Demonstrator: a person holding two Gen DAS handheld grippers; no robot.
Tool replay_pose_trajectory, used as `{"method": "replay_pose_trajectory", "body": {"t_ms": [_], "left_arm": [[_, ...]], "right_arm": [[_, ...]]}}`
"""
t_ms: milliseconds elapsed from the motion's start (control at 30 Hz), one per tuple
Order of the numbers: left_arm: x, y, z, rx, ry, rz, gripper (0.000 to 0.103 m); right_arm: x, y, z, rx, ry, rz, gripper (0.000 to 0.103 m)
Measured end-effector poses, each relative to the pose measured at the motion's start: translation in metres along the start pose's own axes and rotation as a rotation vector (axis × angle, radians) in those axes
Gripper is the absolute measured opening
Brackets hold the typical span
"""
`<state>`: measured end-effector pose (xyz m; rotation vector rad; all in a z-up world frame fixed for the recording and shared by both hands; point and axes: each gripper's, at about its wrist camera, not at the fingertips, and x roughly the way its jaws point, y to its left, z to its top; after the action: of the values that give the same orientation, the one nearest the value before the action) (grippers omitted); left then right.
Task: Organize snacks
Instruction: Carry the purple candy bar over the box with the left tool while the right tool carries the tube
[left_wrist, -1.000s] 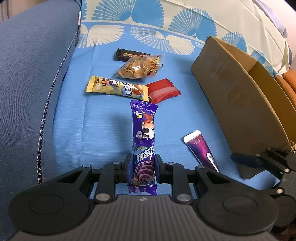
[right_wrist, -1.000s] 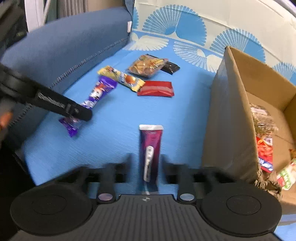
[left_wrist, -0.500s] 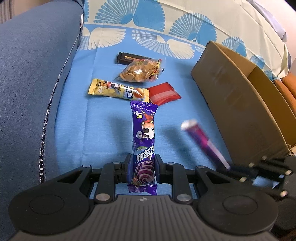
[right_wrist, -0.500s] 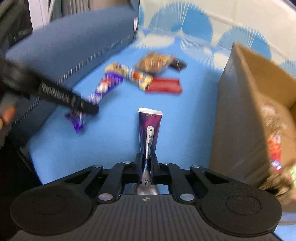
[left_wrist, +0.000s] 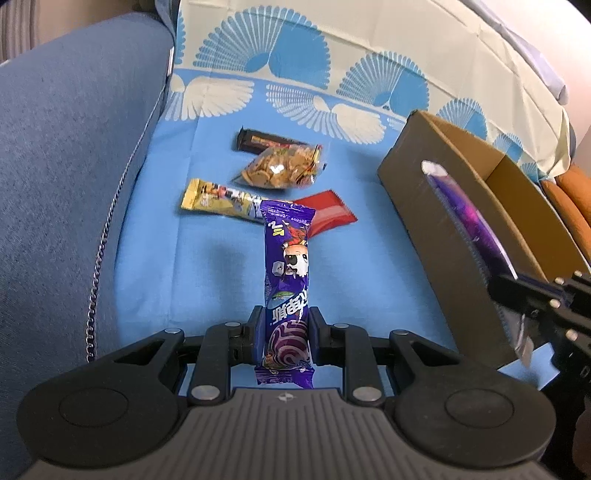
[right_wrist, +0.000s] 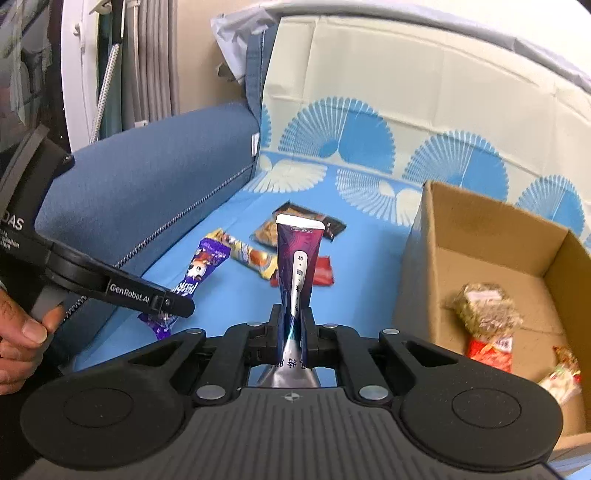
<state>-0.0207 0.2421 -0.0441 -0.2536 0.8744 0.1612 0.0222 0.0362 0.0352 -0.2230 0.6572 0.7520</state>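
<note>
My left gripper (left_wrist: 286, 334) is shut on a purple cartoon snack pack (left_wrist: 287, 266) and holds it above the blue sofa cover; it also shows in the right wrist view (right_wrist: 192, 284). My right gripper (right_wrist: 292, 328) is shut on a dark purple sachet (right_wrist: 298, 258) with a white top, lifted beside the cardboard box (right_wrist: 424, 258). The same sachet (left_wrist: 465, 210) appears against the box wall (left_wrist: 424, 206) in the left wrist view. The box holds several snack packs (right_wrist: 484, 314).
On the sofa cover lie a yellow bar (left_wrist: 218, 199), a red pack (left_wrist: 328, 214), a clear bag of crackers (left_wrist: 284, 166) and a dark bar (left_wrist: 258, 142). The blue sofa arm (left_wrist: 66, 166) runs along the left. A patterned backrest (left_wrist: 332, 55) stands behind.
My right gripper closed on the dark purple sachet and lifted it off the cover up beside the box. My left gripper rose a little with the purple snack pack.
</note>
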Motion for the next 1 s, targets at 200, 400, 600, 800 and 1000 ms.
{"method": "replay_pose_trajectory", "body": {"t_ms": [200,400,600,800,1000], "left_arm": [[-0.012,-0.007,-0.002,0.032,-0.077,0.021,0.026],[-0.019,-0.014,-0.003,0.071,-0.115,0.035,0.026],[-0.017,-0.015,-0.002,0.076,-0.112,0.05,0.026],[-0.013,-0.023,-0.001,0.106,-0.095,0.09,0.026],[-0.013,-0.036,0.0,0.098,-0.099,0.086,0.026]], "right_arm": [[-0.017,-0.007,0.005,-0.025,-0.067,-0.011,0.008],[-0.03,-0.024,0.006,-0.025,-0.103,-0.022,0.008],[-0.04,-0.047,0.004,0.012,-0.125,-0.038,0.008],[-0.048,-0.069,0.0,0.049,-0.144,-0.068,0.008],[-0.052,-0.093,0.001,0.102,-0.156,-0.099,0.008]]}}
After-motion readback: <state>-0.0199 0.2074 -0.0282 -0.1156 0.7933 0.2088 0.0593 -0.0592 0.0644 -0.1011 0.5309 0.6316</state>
